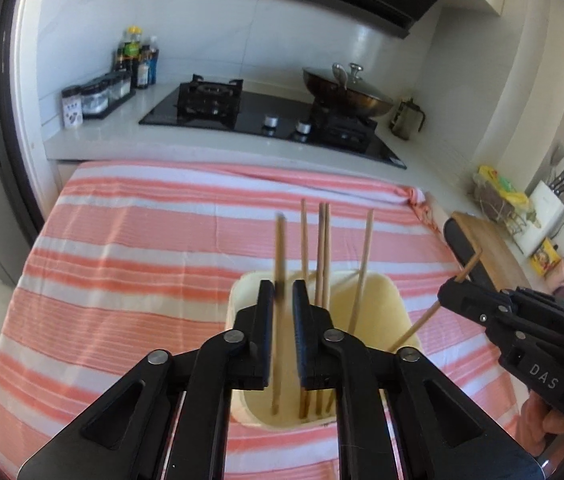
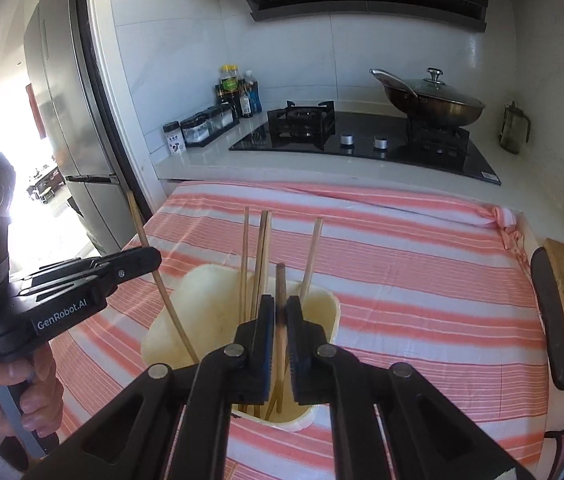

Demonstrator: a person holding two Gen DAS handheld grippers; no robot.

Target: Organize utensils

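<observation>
While over holder (image 1: 377, 300) | left tool (image 1: 283, 292): chopstick (image 1: 280, 248) loose | right tool (image 2: 280, 312): second chopstick (image 2: 280, 280) clamped

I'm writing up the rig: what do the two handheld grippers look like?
Both are matte black plastic. The left gripper carries white "GenRobot.AI" lettering and a white ribbon cable; the right gripper reads "DAS". Flat parallel fingers hinge on linkages with round silver pivots.

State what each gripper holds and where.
Right gripper: thin wooden chopstick, pinched near its top. Left gripper: nothing; another chopstick stands loose between its jaws.

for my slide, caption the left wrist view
Left gripper releases a chopstick into the cream holder.
</observation>
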